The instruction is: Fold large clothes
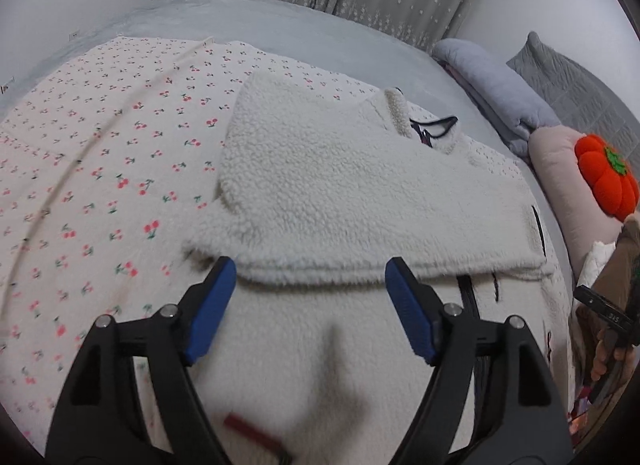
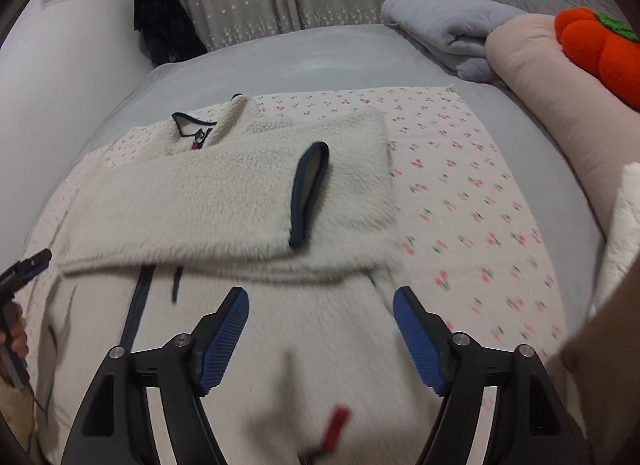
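Grey bed carries a cherry-print sheet, and on it lies the cream fleece jacket, sleeves folded across the chest, collar pointing away, long axis running front to back. Only the right wrist view shows the navy-trimmed cuff (the left shows plain pile). Left gripper and right gripper hover over the hem, jaws wide, holding nothing.

A grey bed carried a cherry-print sheet, a folded grey blanket and a pink bolster.
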`<state>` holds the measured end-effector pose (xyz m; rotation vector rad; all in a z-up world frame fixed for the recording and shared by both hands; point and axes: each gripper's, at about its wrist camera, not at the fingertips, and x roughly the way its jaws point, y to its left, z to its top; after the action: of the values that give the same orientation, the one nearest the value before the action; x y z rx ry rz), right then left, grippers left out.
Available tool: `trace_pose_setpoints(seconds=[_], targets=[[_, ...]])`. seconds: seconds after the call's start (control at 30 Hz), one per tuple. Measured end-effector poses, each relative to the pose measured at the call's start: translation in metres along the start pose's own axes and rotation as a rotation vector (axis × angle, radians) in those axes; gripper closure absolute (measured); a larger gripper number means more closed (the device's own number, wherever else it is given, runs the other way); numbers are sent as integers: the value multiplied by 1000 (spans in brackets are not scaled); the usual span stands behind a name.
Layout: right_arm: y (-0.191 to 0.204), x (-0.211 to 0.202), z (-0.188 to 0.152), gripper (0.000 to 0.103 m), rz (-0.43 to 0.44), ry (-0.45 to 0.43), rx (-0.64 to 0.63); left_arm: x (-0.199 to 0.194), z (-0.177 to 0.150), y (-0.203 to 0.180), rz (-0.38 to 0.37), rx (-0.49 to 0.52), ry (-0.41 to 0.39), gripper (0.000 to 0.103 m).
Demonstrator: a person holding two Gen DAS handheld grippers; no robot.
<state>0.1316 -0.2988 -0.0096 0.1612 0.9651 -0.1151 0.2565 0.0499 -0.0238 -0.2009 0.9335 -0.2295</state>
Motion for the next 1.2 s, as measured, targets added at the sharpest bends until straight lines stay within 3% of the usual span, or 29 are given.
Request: trace_pose_setpoints(seconds=[0.13, 0.23, 0.5, 0.83, 1.2], targets=[[-11, -26, -28, 20, 9, 31, 0, -31, -14, 4, 48, 43, 18, 20], [-15, -38, -50, 20, 18, 59, -6, -52, -29, 18, 39, 52, 53, 19], [-23, -48, -103, 19, 22, 132, -18, -83, -78, 64, 80, 36, 146, 19], [-37, -48, -147, 19, 67, 208, 21, -72, -149, 96, -65, -13, 371, 19], [-49, -45, -181, 19, 143, 275, 86, -84, -178, 94, -210, -42, 413, 19]])
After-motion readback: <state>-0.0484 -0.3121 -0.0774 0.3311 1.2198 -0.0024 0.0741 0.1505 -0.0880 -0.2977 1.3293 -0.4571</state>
